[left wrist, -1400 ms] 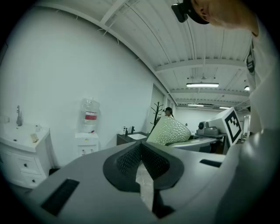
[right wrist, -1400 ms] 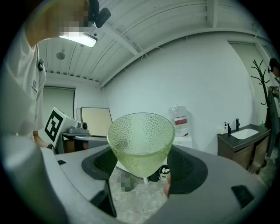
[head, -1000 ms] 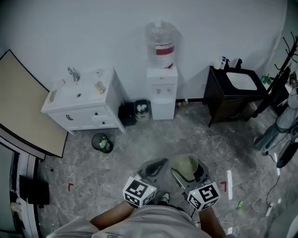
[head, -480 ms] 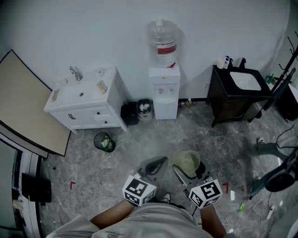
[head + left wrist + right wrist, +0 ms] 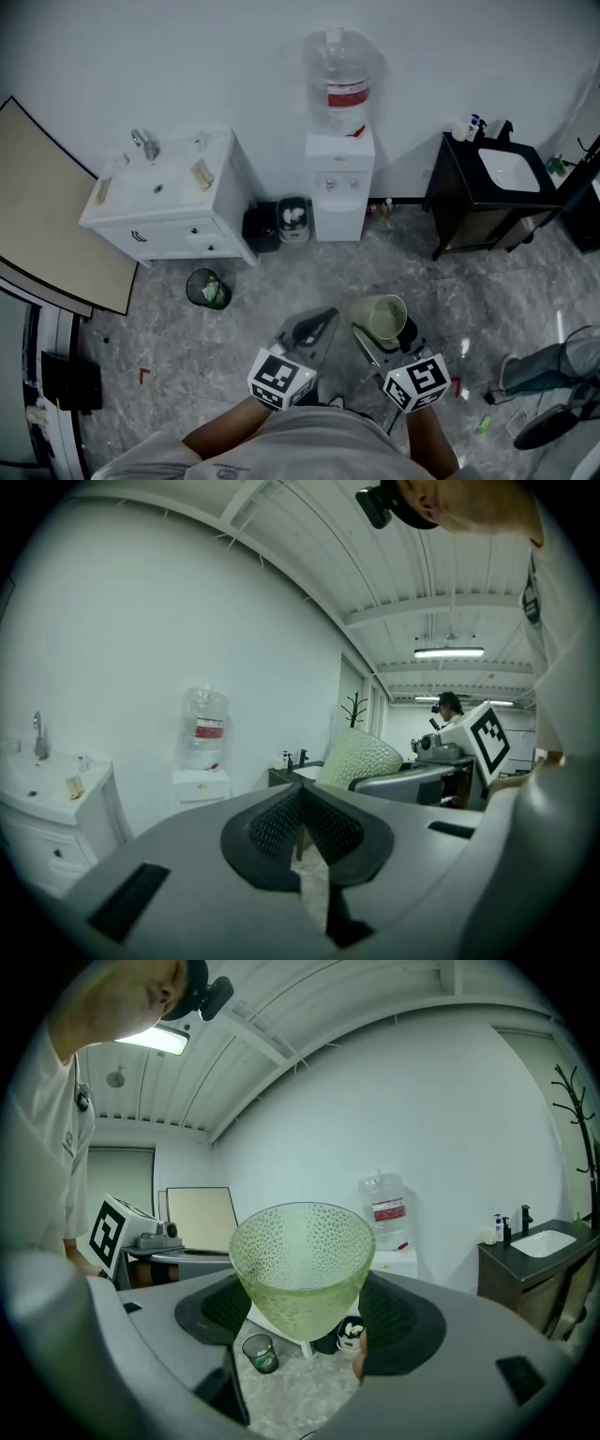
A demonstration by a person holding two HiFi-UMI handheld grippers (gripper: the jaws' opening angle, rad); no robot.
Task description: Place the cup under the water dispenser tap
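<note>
A pale green dimpled cup [image 5: 382, 318] [image 5: 302, 1265] sits upright between the jaws of my right gripper [image 5: 382, 336] [image 5: 305, 1312], which is shut on it. The cup [image 5: 359, 758] also shows at the right of the left gripper view. My left gripper [image 5: 309, 334] [image 5: 302, 834] is beside it, shut with nothing between its pads. The white water dispenser [image 5: 340, 183] [image 5: 386, 1232] [image 5: 203, 761] with a clear bottle on top stands against the far wall, well ahead of both grippers.
A white vanity with sink [image 5: 164, 202] stands left of the dispenser, a dark vanity [image 5: 487, 192] to its right. Two small bins [image 5: 278, 223] sit by the dispenser and a round bin [image 5: 205, 287] on the floor. A board [image 5: 42, 216] leans at far left.
The view has shifted so the dispenser sits slightly nearer and more central. Both grippers hold about the same pose, the cup still in the right one.
</note>
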